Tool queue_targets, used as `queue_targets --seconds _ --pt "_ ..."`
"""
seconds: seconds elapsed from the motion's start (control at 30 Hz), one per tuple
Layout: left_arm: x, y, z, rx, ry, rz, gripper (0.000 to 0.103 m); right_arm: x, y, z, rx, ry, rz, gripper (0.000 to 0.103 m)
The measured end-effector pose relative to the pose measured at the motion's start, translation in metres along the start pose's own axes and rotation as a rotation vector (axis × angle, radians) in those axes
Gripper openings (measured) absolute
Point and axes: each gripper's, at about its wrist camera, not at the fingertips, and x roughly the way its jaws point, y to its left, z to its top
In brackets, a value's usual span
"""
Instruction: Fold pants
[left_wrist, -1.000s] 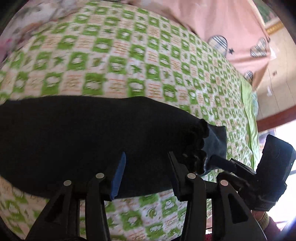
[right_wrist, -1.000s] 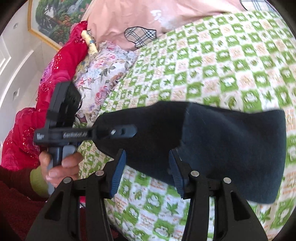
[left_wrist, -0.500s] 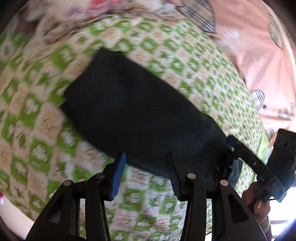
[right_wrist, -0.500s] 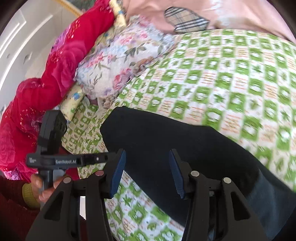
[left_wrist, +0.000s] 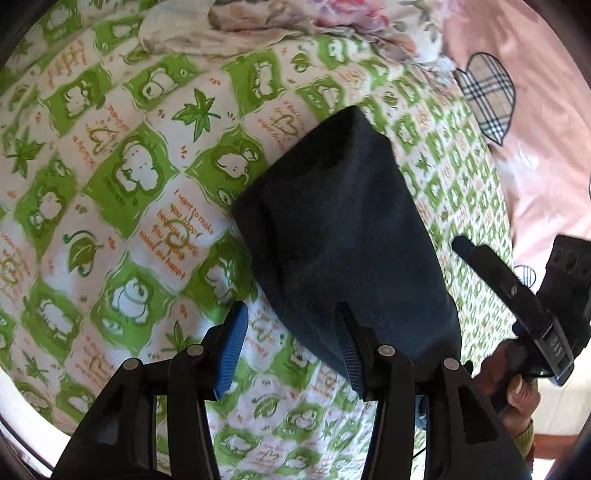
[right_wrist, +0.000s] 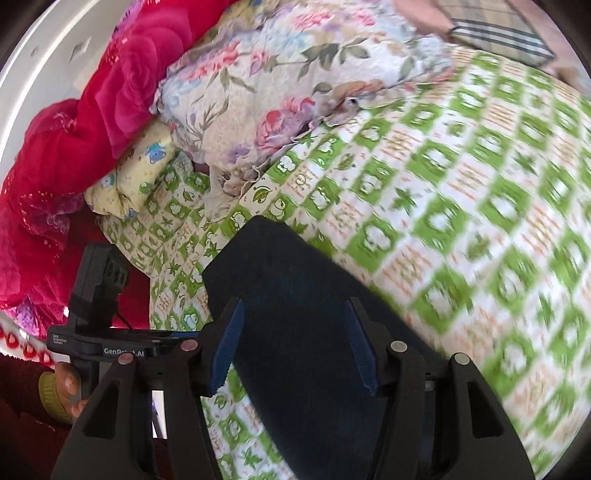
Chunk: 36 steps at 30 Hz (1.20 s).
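The dark navy pants (left_wrist: 343, 240) lie as a folded strip on the green patterned sheet (left_wrist: 122, 173), running away from me. My left gripper (left_wrist: 290, 343) hovers at their near end. Its jaws are opening, one blue pad over the cloth edge and one over the sheet, neither pressing. In the right wrist view the pants (right_wrist: 295, 280) fill the gap below my right gripper (right_wrist: 295, 343). Its jaws are also opening, and the pads stand clear of the fabric. A hand (left_wrist: 513, 384) holds the other tool at the right of the pants.
A floral quilt (right_wrist: 277, 81) and a red blanket (right_wrist: 74, 129) are bunched at the far left of the bed. A pink cover with plaid hearts (left_wrist: 535, 129) lies along the far side. The bed's edge curves past at the lower left of the left wrist view.
Both grippers have swung round the pants, which ran crosswise in view and now point away. The other tool's tip no longer touches the cloth end. Both pairs of pads stand slightly wider.
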Motion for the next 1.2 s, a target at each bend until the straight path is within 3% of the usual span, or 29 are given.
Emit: queue_targets --seconds 0.33,0.57,0.6,0.63,0.67,0.8,1.07,1.2 --pt "0.018 -0.002 0.014 -0.012 -0.017 0.003 0.049 0.061 0.002 0.043 -0.104 0.155 0.062 0.057" --pt "0.022 -0.01 0.017 -0.009 -0.049 0.026 0.041 0.093 0.006 0.056 -0.149 0.221 0.063 0.057" --pt "0.023 -0.011 0.018 -0.004 -0.052 0.032 0.04 0.097 0.006 0.057 -0.147 0.231 0.067 0.053" --pt "0.024 -0.012 0.019 -0.002 -0.054 0.038 0.039 0.101 0.006 0.057 -0.145 0.247 0.078 0.043" --pt "0.024 -0.013 0.019 0.001 -0.055 0.041 0.033 0.103 0.007 0.056 -0.148 0.257 0.074 0.039" --pt "0.021 -0.023 0.022 0.03 -0.062 0.03 0.016 0.09 0.008 0.052 -0.151 0.222 0.065 0.024" --pt "-0.014 -0.09 0.008 0.206 -0.143 0.034 0.014 0.007 0.004 0.038 -0.075 0.021 0.134 0.02" --pt "-0.034 -0.132 -0.004 0.299 -0.179 0.0 0.015 -0.048 -0.002 0.021 -0.056 -0.112 0.143 0.02"
